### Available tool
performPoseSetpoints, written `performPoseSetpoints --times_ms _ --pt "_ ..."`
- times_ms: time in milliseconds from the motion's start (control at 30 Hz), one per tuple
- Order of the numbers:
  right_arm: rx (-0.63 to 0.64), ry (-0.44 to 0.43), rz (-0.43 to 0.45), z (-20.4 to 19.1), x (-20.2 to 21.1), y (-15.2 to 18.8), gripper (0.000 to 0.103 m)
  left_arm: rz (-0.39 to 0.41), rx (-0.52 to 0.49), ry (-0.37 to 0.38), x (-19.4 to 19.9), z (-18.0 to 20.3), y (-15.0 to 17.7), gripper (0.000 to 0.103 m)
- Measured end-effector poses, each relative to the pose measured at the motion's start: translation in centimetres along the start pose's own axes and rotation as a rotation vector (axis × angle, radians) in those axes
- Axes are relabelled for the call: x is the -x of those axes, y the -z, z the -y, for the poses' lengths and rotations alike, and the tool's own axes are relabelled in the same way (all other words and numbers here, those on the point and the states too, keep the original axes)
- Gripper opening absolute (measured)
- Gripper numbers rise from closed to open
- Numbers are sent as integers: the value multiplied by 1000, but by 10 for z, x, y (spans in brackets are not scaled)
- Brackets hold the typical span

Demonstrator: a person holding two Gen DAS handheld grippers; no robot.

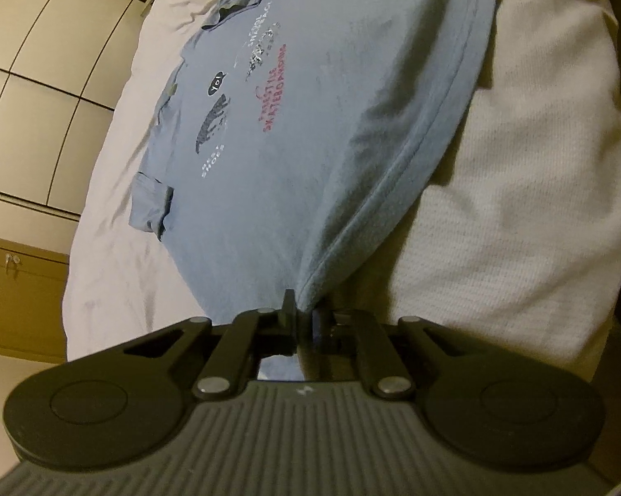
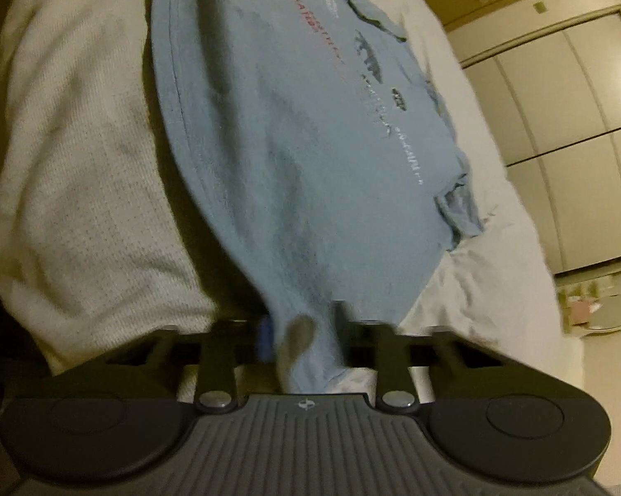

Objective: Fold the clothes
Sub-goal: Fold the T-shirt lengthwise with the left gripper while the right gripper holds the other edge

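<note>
A light blue T-shirt (image 1: 293,132) lies print-side up on a white bed (image 1: 116,190), its sleeves tucked in at the sides and its hem lifted clear of the bedding. The left gripper (image 1: 300,322) is clamped on one hem corner; the right gripper (image 2: 302,330) has the other corner between its fingers, though blur hides how tightly. Carrying the hem toward the collar cleanly likely calls for level, evenly spaced hands and a taut edge.
</note>
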State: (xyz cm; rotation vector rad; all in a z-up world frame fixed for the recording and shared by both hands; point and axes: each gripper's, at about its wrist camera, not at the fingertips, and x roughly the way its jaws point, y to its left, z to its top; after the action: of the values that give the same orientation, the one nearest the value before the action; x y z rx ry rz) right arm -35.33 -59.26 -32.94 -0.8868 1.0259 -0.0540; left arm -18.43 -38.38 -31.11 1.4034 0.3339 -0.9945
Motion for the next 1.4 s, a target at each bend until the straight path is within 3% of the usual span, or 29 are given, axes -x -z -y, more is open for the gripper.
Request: performPoseSetpoints --times_ms 167,433,633,900,1000,1167,1300,1400 --pt "-32 -57 7 31 11 0 0 34 -30 34 21 -14 2 2" --pt "-17 -127 25 55 64 8 0 82 -101 70 68 -16 3 0" --pt "-2 -222 6 53 115 22 0 87 -126 181 123 5 7 0" --pt "-16 -392 -17 51 165 37 0 31 -99 358 192 26 4 0" --pt "-39 -400 0 72 164 36 0 0 -24 355 189 6 -7 1" --pt "-45 -365 77 145 136 23 0 -41 101 269 160 -63 -32 1" --pt "-62 -352 104 208 98 7 0 -63 175 226 118 -127 -52 1" --pt "-107 -375 54 236 43 -12 0 -73 245 235 73 -174 -61 1"
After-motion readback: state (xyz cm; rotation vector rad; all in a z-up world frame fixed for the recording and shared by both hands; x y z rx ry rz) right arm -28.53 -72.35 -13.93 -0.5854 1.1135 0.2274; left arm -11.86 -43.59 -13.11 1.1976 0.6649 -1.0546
